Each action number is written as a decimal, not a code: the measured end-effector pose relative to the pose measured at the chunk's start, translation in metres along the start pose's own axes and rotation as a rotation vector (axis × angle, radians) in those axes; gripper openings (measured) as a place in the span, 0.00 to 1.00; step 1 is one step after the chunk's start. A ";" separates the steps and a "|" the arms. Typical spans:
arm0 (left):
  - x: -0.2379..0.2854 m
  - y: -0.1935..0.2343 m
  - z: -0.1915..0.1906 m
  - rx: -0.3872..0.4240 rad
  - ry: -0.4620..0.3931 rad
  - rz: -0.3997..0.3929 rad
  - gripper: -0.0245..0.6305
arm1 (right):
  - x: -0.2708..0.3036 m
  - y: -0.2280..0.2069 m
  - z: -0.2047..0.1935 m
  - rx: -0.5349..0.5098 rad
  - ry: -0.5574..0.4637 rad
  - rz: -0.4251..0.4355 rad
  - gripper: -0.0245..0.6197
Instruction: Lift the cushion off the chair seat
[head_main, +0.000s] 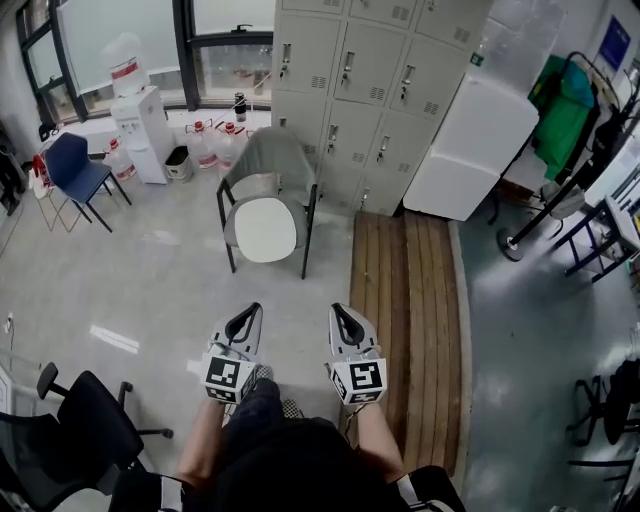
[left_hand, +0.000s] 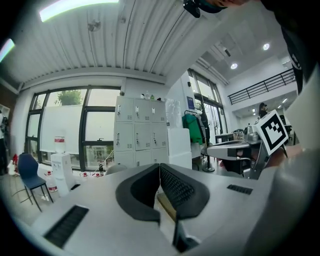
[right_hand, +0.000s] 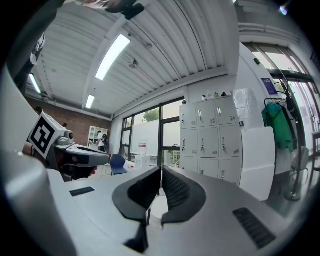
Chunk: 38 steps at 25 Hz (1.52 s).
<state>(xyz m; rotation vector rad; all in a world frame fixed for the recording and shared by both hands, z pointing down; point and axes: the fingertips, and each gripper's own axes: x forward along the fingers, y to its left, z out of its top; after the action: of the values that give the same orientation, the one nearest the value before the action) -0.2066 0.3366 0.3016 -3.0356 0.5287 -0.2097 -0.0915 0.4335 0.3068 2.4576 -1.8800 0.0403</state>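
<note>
Both grippers are held side by side at the lower middle of the head view, pointing forward over the floor (head_main: 150, 290) toward the chair (head_main: 268, 165).

**Left gripper** (head_main: 245, 318): clenched. In the left gripper view its two black jaws meet along their full length, with nothing between them.

**Right gripper** (head_main: 343, 318): clenched. In the right gripper view its jaws stand together, with only a thin seam between them and nothing caught in it.

**Cushion** (head_main: 265, 230): white and round, lying flat on the seat of the grey chair. It is well apart from both grippers, and neither one touches it.

**Chair**: it has a grey curved back and black legs, and it faces the person. It stands on the floor just in front of the lockers (head_main: 370, 70).

**Surroundings:**
- A wooden platform (head_main: 410, 300) lies to the right of the chair and runs back toward the lockers.
- A large white box (head_main: 470, 140) leans at the far end of the platform.
- A blue chair (head_main: 75, 170) and a water dispenser (head_main: 135, 120) stand at the left by the window (head_main: 235, 60).
- Several water jugs (head_main: 215, 140) sit on the floor between the dispenser and the grey chair.
- A black office chair (head_main: 75, 430) stands at the lower left, near the person's left arm.
- A green garment (head_main: 565, 110) hangs on a rack at the upper right.
</note>
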 end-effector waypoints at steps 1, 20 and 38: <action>0.007 -0.004 0.001 0.003 0.000 -0.014 0.07 | 0.000 -0.006 -0.001 0.003 0.003 -0.011 0.09; 0.229 0.002 0.013 -0.005 0.012 -0.193 0.07 | 0.111 -0.165 -0.017 0.047 0.062 -0.158 0.09; 0.402 0.110 0.018 -0.063 0.015 -0.105 0.07 | 0.307 -0.255 -0.008 0.052 0.086 -0.054 0.09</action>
<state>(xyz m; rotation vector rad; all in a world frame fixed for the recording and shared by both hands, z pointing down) 0.1344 0.0964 0.3256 -3.1284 0.3846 -0.2253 0.2347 0.2045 0.3239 2.4954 -1.8003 0.1912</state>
